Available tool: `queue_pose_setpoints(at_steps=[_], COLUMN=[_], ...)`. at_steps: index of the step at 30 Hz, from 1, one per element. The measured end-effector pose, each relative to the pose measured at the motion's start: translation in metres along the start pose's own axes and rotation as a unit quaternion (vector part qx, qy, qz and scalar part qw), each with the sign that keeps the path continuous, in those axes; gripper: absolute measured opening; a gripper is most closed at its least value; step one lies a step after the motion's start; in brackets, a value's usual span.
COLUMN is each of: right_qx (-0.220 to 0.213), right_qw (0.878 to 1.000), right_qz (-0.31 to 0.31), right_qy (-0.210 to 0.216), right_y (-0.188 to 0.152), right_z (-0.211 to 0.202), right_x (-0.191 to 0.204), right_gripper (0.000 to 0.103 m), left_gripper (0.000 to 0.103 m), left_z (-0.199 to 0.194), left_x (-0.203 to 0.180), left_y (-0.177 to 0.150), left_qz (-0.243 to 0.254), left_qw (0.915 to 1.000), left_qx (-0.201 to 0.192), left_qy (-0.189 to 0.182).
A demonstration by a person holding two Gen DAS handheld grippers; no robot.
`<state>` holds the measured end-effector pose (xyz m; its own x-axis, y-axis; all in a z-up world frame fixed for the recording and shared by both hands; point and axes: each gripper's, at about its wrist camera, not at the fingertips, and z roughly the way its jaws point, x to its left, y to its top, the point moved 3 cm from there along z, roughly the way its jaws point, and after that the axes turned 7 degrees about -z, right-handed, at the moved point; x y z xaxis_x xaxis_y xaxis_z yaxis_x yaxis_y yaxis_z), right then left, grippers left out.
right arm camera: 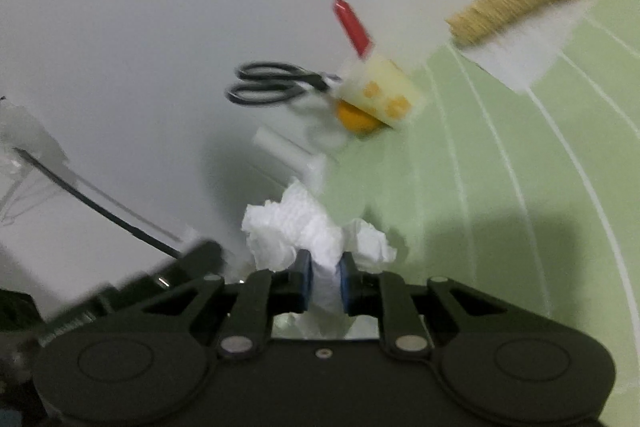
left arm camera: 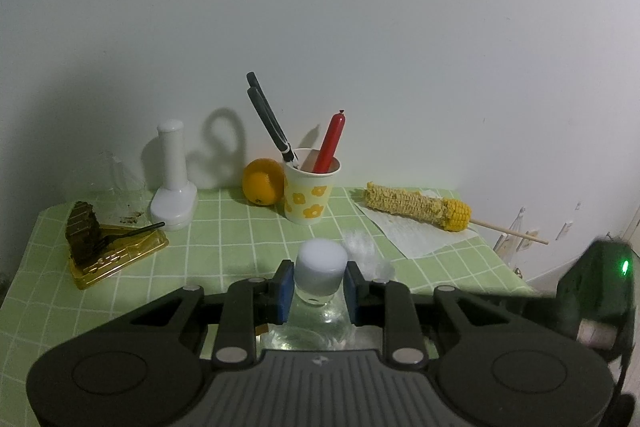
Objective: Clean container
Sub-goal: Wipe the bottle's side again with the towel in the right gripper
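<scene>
In the left wrist view my left gripper [left arm camera: 319, 287] is shut on a clear bottle [left arm camera: 320, 311] with a white cap, its blue pads pressing the neck just under the cap. My right gripper [right arm camera: 324, 279] is shut on a crumpled white paper towel [right arm camera: 300, 227] that bulges out past its fingertips. The right wrist view is rolled and blurred. At the table's back left stands a clear plastic container [left arm camera: 116, 183] with dark crumbs at its base.
On the green checked cloth [left arm camera: 224, 239] are a cake slice with a black fork on a gold tray [left arm camera: 116, 255], a white upright handle [left arm camera: 174, 179], an orange [left arm camera: 262, 187], a flowered cup [left arm camera: 310, 191] holding scissors and a red sausage, and corn on a stick [left arm camera: 420, 207] on paper. The wall is close behind.
</scene>
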<state>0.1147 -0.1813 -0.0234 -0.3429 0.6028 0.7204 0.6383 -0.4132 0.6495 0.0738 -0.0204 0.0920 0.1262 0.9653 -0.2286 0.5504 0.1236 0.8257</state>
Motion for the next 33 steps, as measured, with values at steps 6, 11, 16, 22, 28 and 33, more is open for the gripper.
queue_pose_setpoints(at_steps=[6,11,16,22,28,33], right_qx=[-0.007,0.013,0.033,0.057,0.065,0.087], right_qw=[0.998,0.997,0.998,0.997,0.994,0.978], right_qz=[-0.038,-0.053,-0.045,-0.042,-0.073,-0.172], right_qy=[0.045,0.047,0.023,-0.02,-0.042,-0.078], right_y=[0.023,0.028,0.022,0.005,-0.002,-0.006], right_z=[0.018,0.038,0.046,0.045,0.04,0.036], right_x=[0.023,0.024,0.006,-0.015,-0.017,-0.002], right_gripper=[0.017,0.017,0.017,0.017,0.017,0.017], left_gripper=[0.028,0.028,0.028,0.028,0.028,0.028], left_z=[0.0,-0.001,-0.001,-0.001,0.0,0.001], left_x=[-0.002,-0.001,-0.001,-0.001,0.0,-0.001], left_y=[0.0,0.0,-0.001,-0.001,0.001,0.001], left_qz=[0.0,0.0,0.0,0.0,-0.001,0.004], left_qw=[1.0,1.0,1.0,1.0,1.0,1.0], left_qx=[0.0,0.0,-0.001,-0.001,0.0,-0.001], left_qy=[0.001,0.0,0.0,-0.001,-0.002,0.001])
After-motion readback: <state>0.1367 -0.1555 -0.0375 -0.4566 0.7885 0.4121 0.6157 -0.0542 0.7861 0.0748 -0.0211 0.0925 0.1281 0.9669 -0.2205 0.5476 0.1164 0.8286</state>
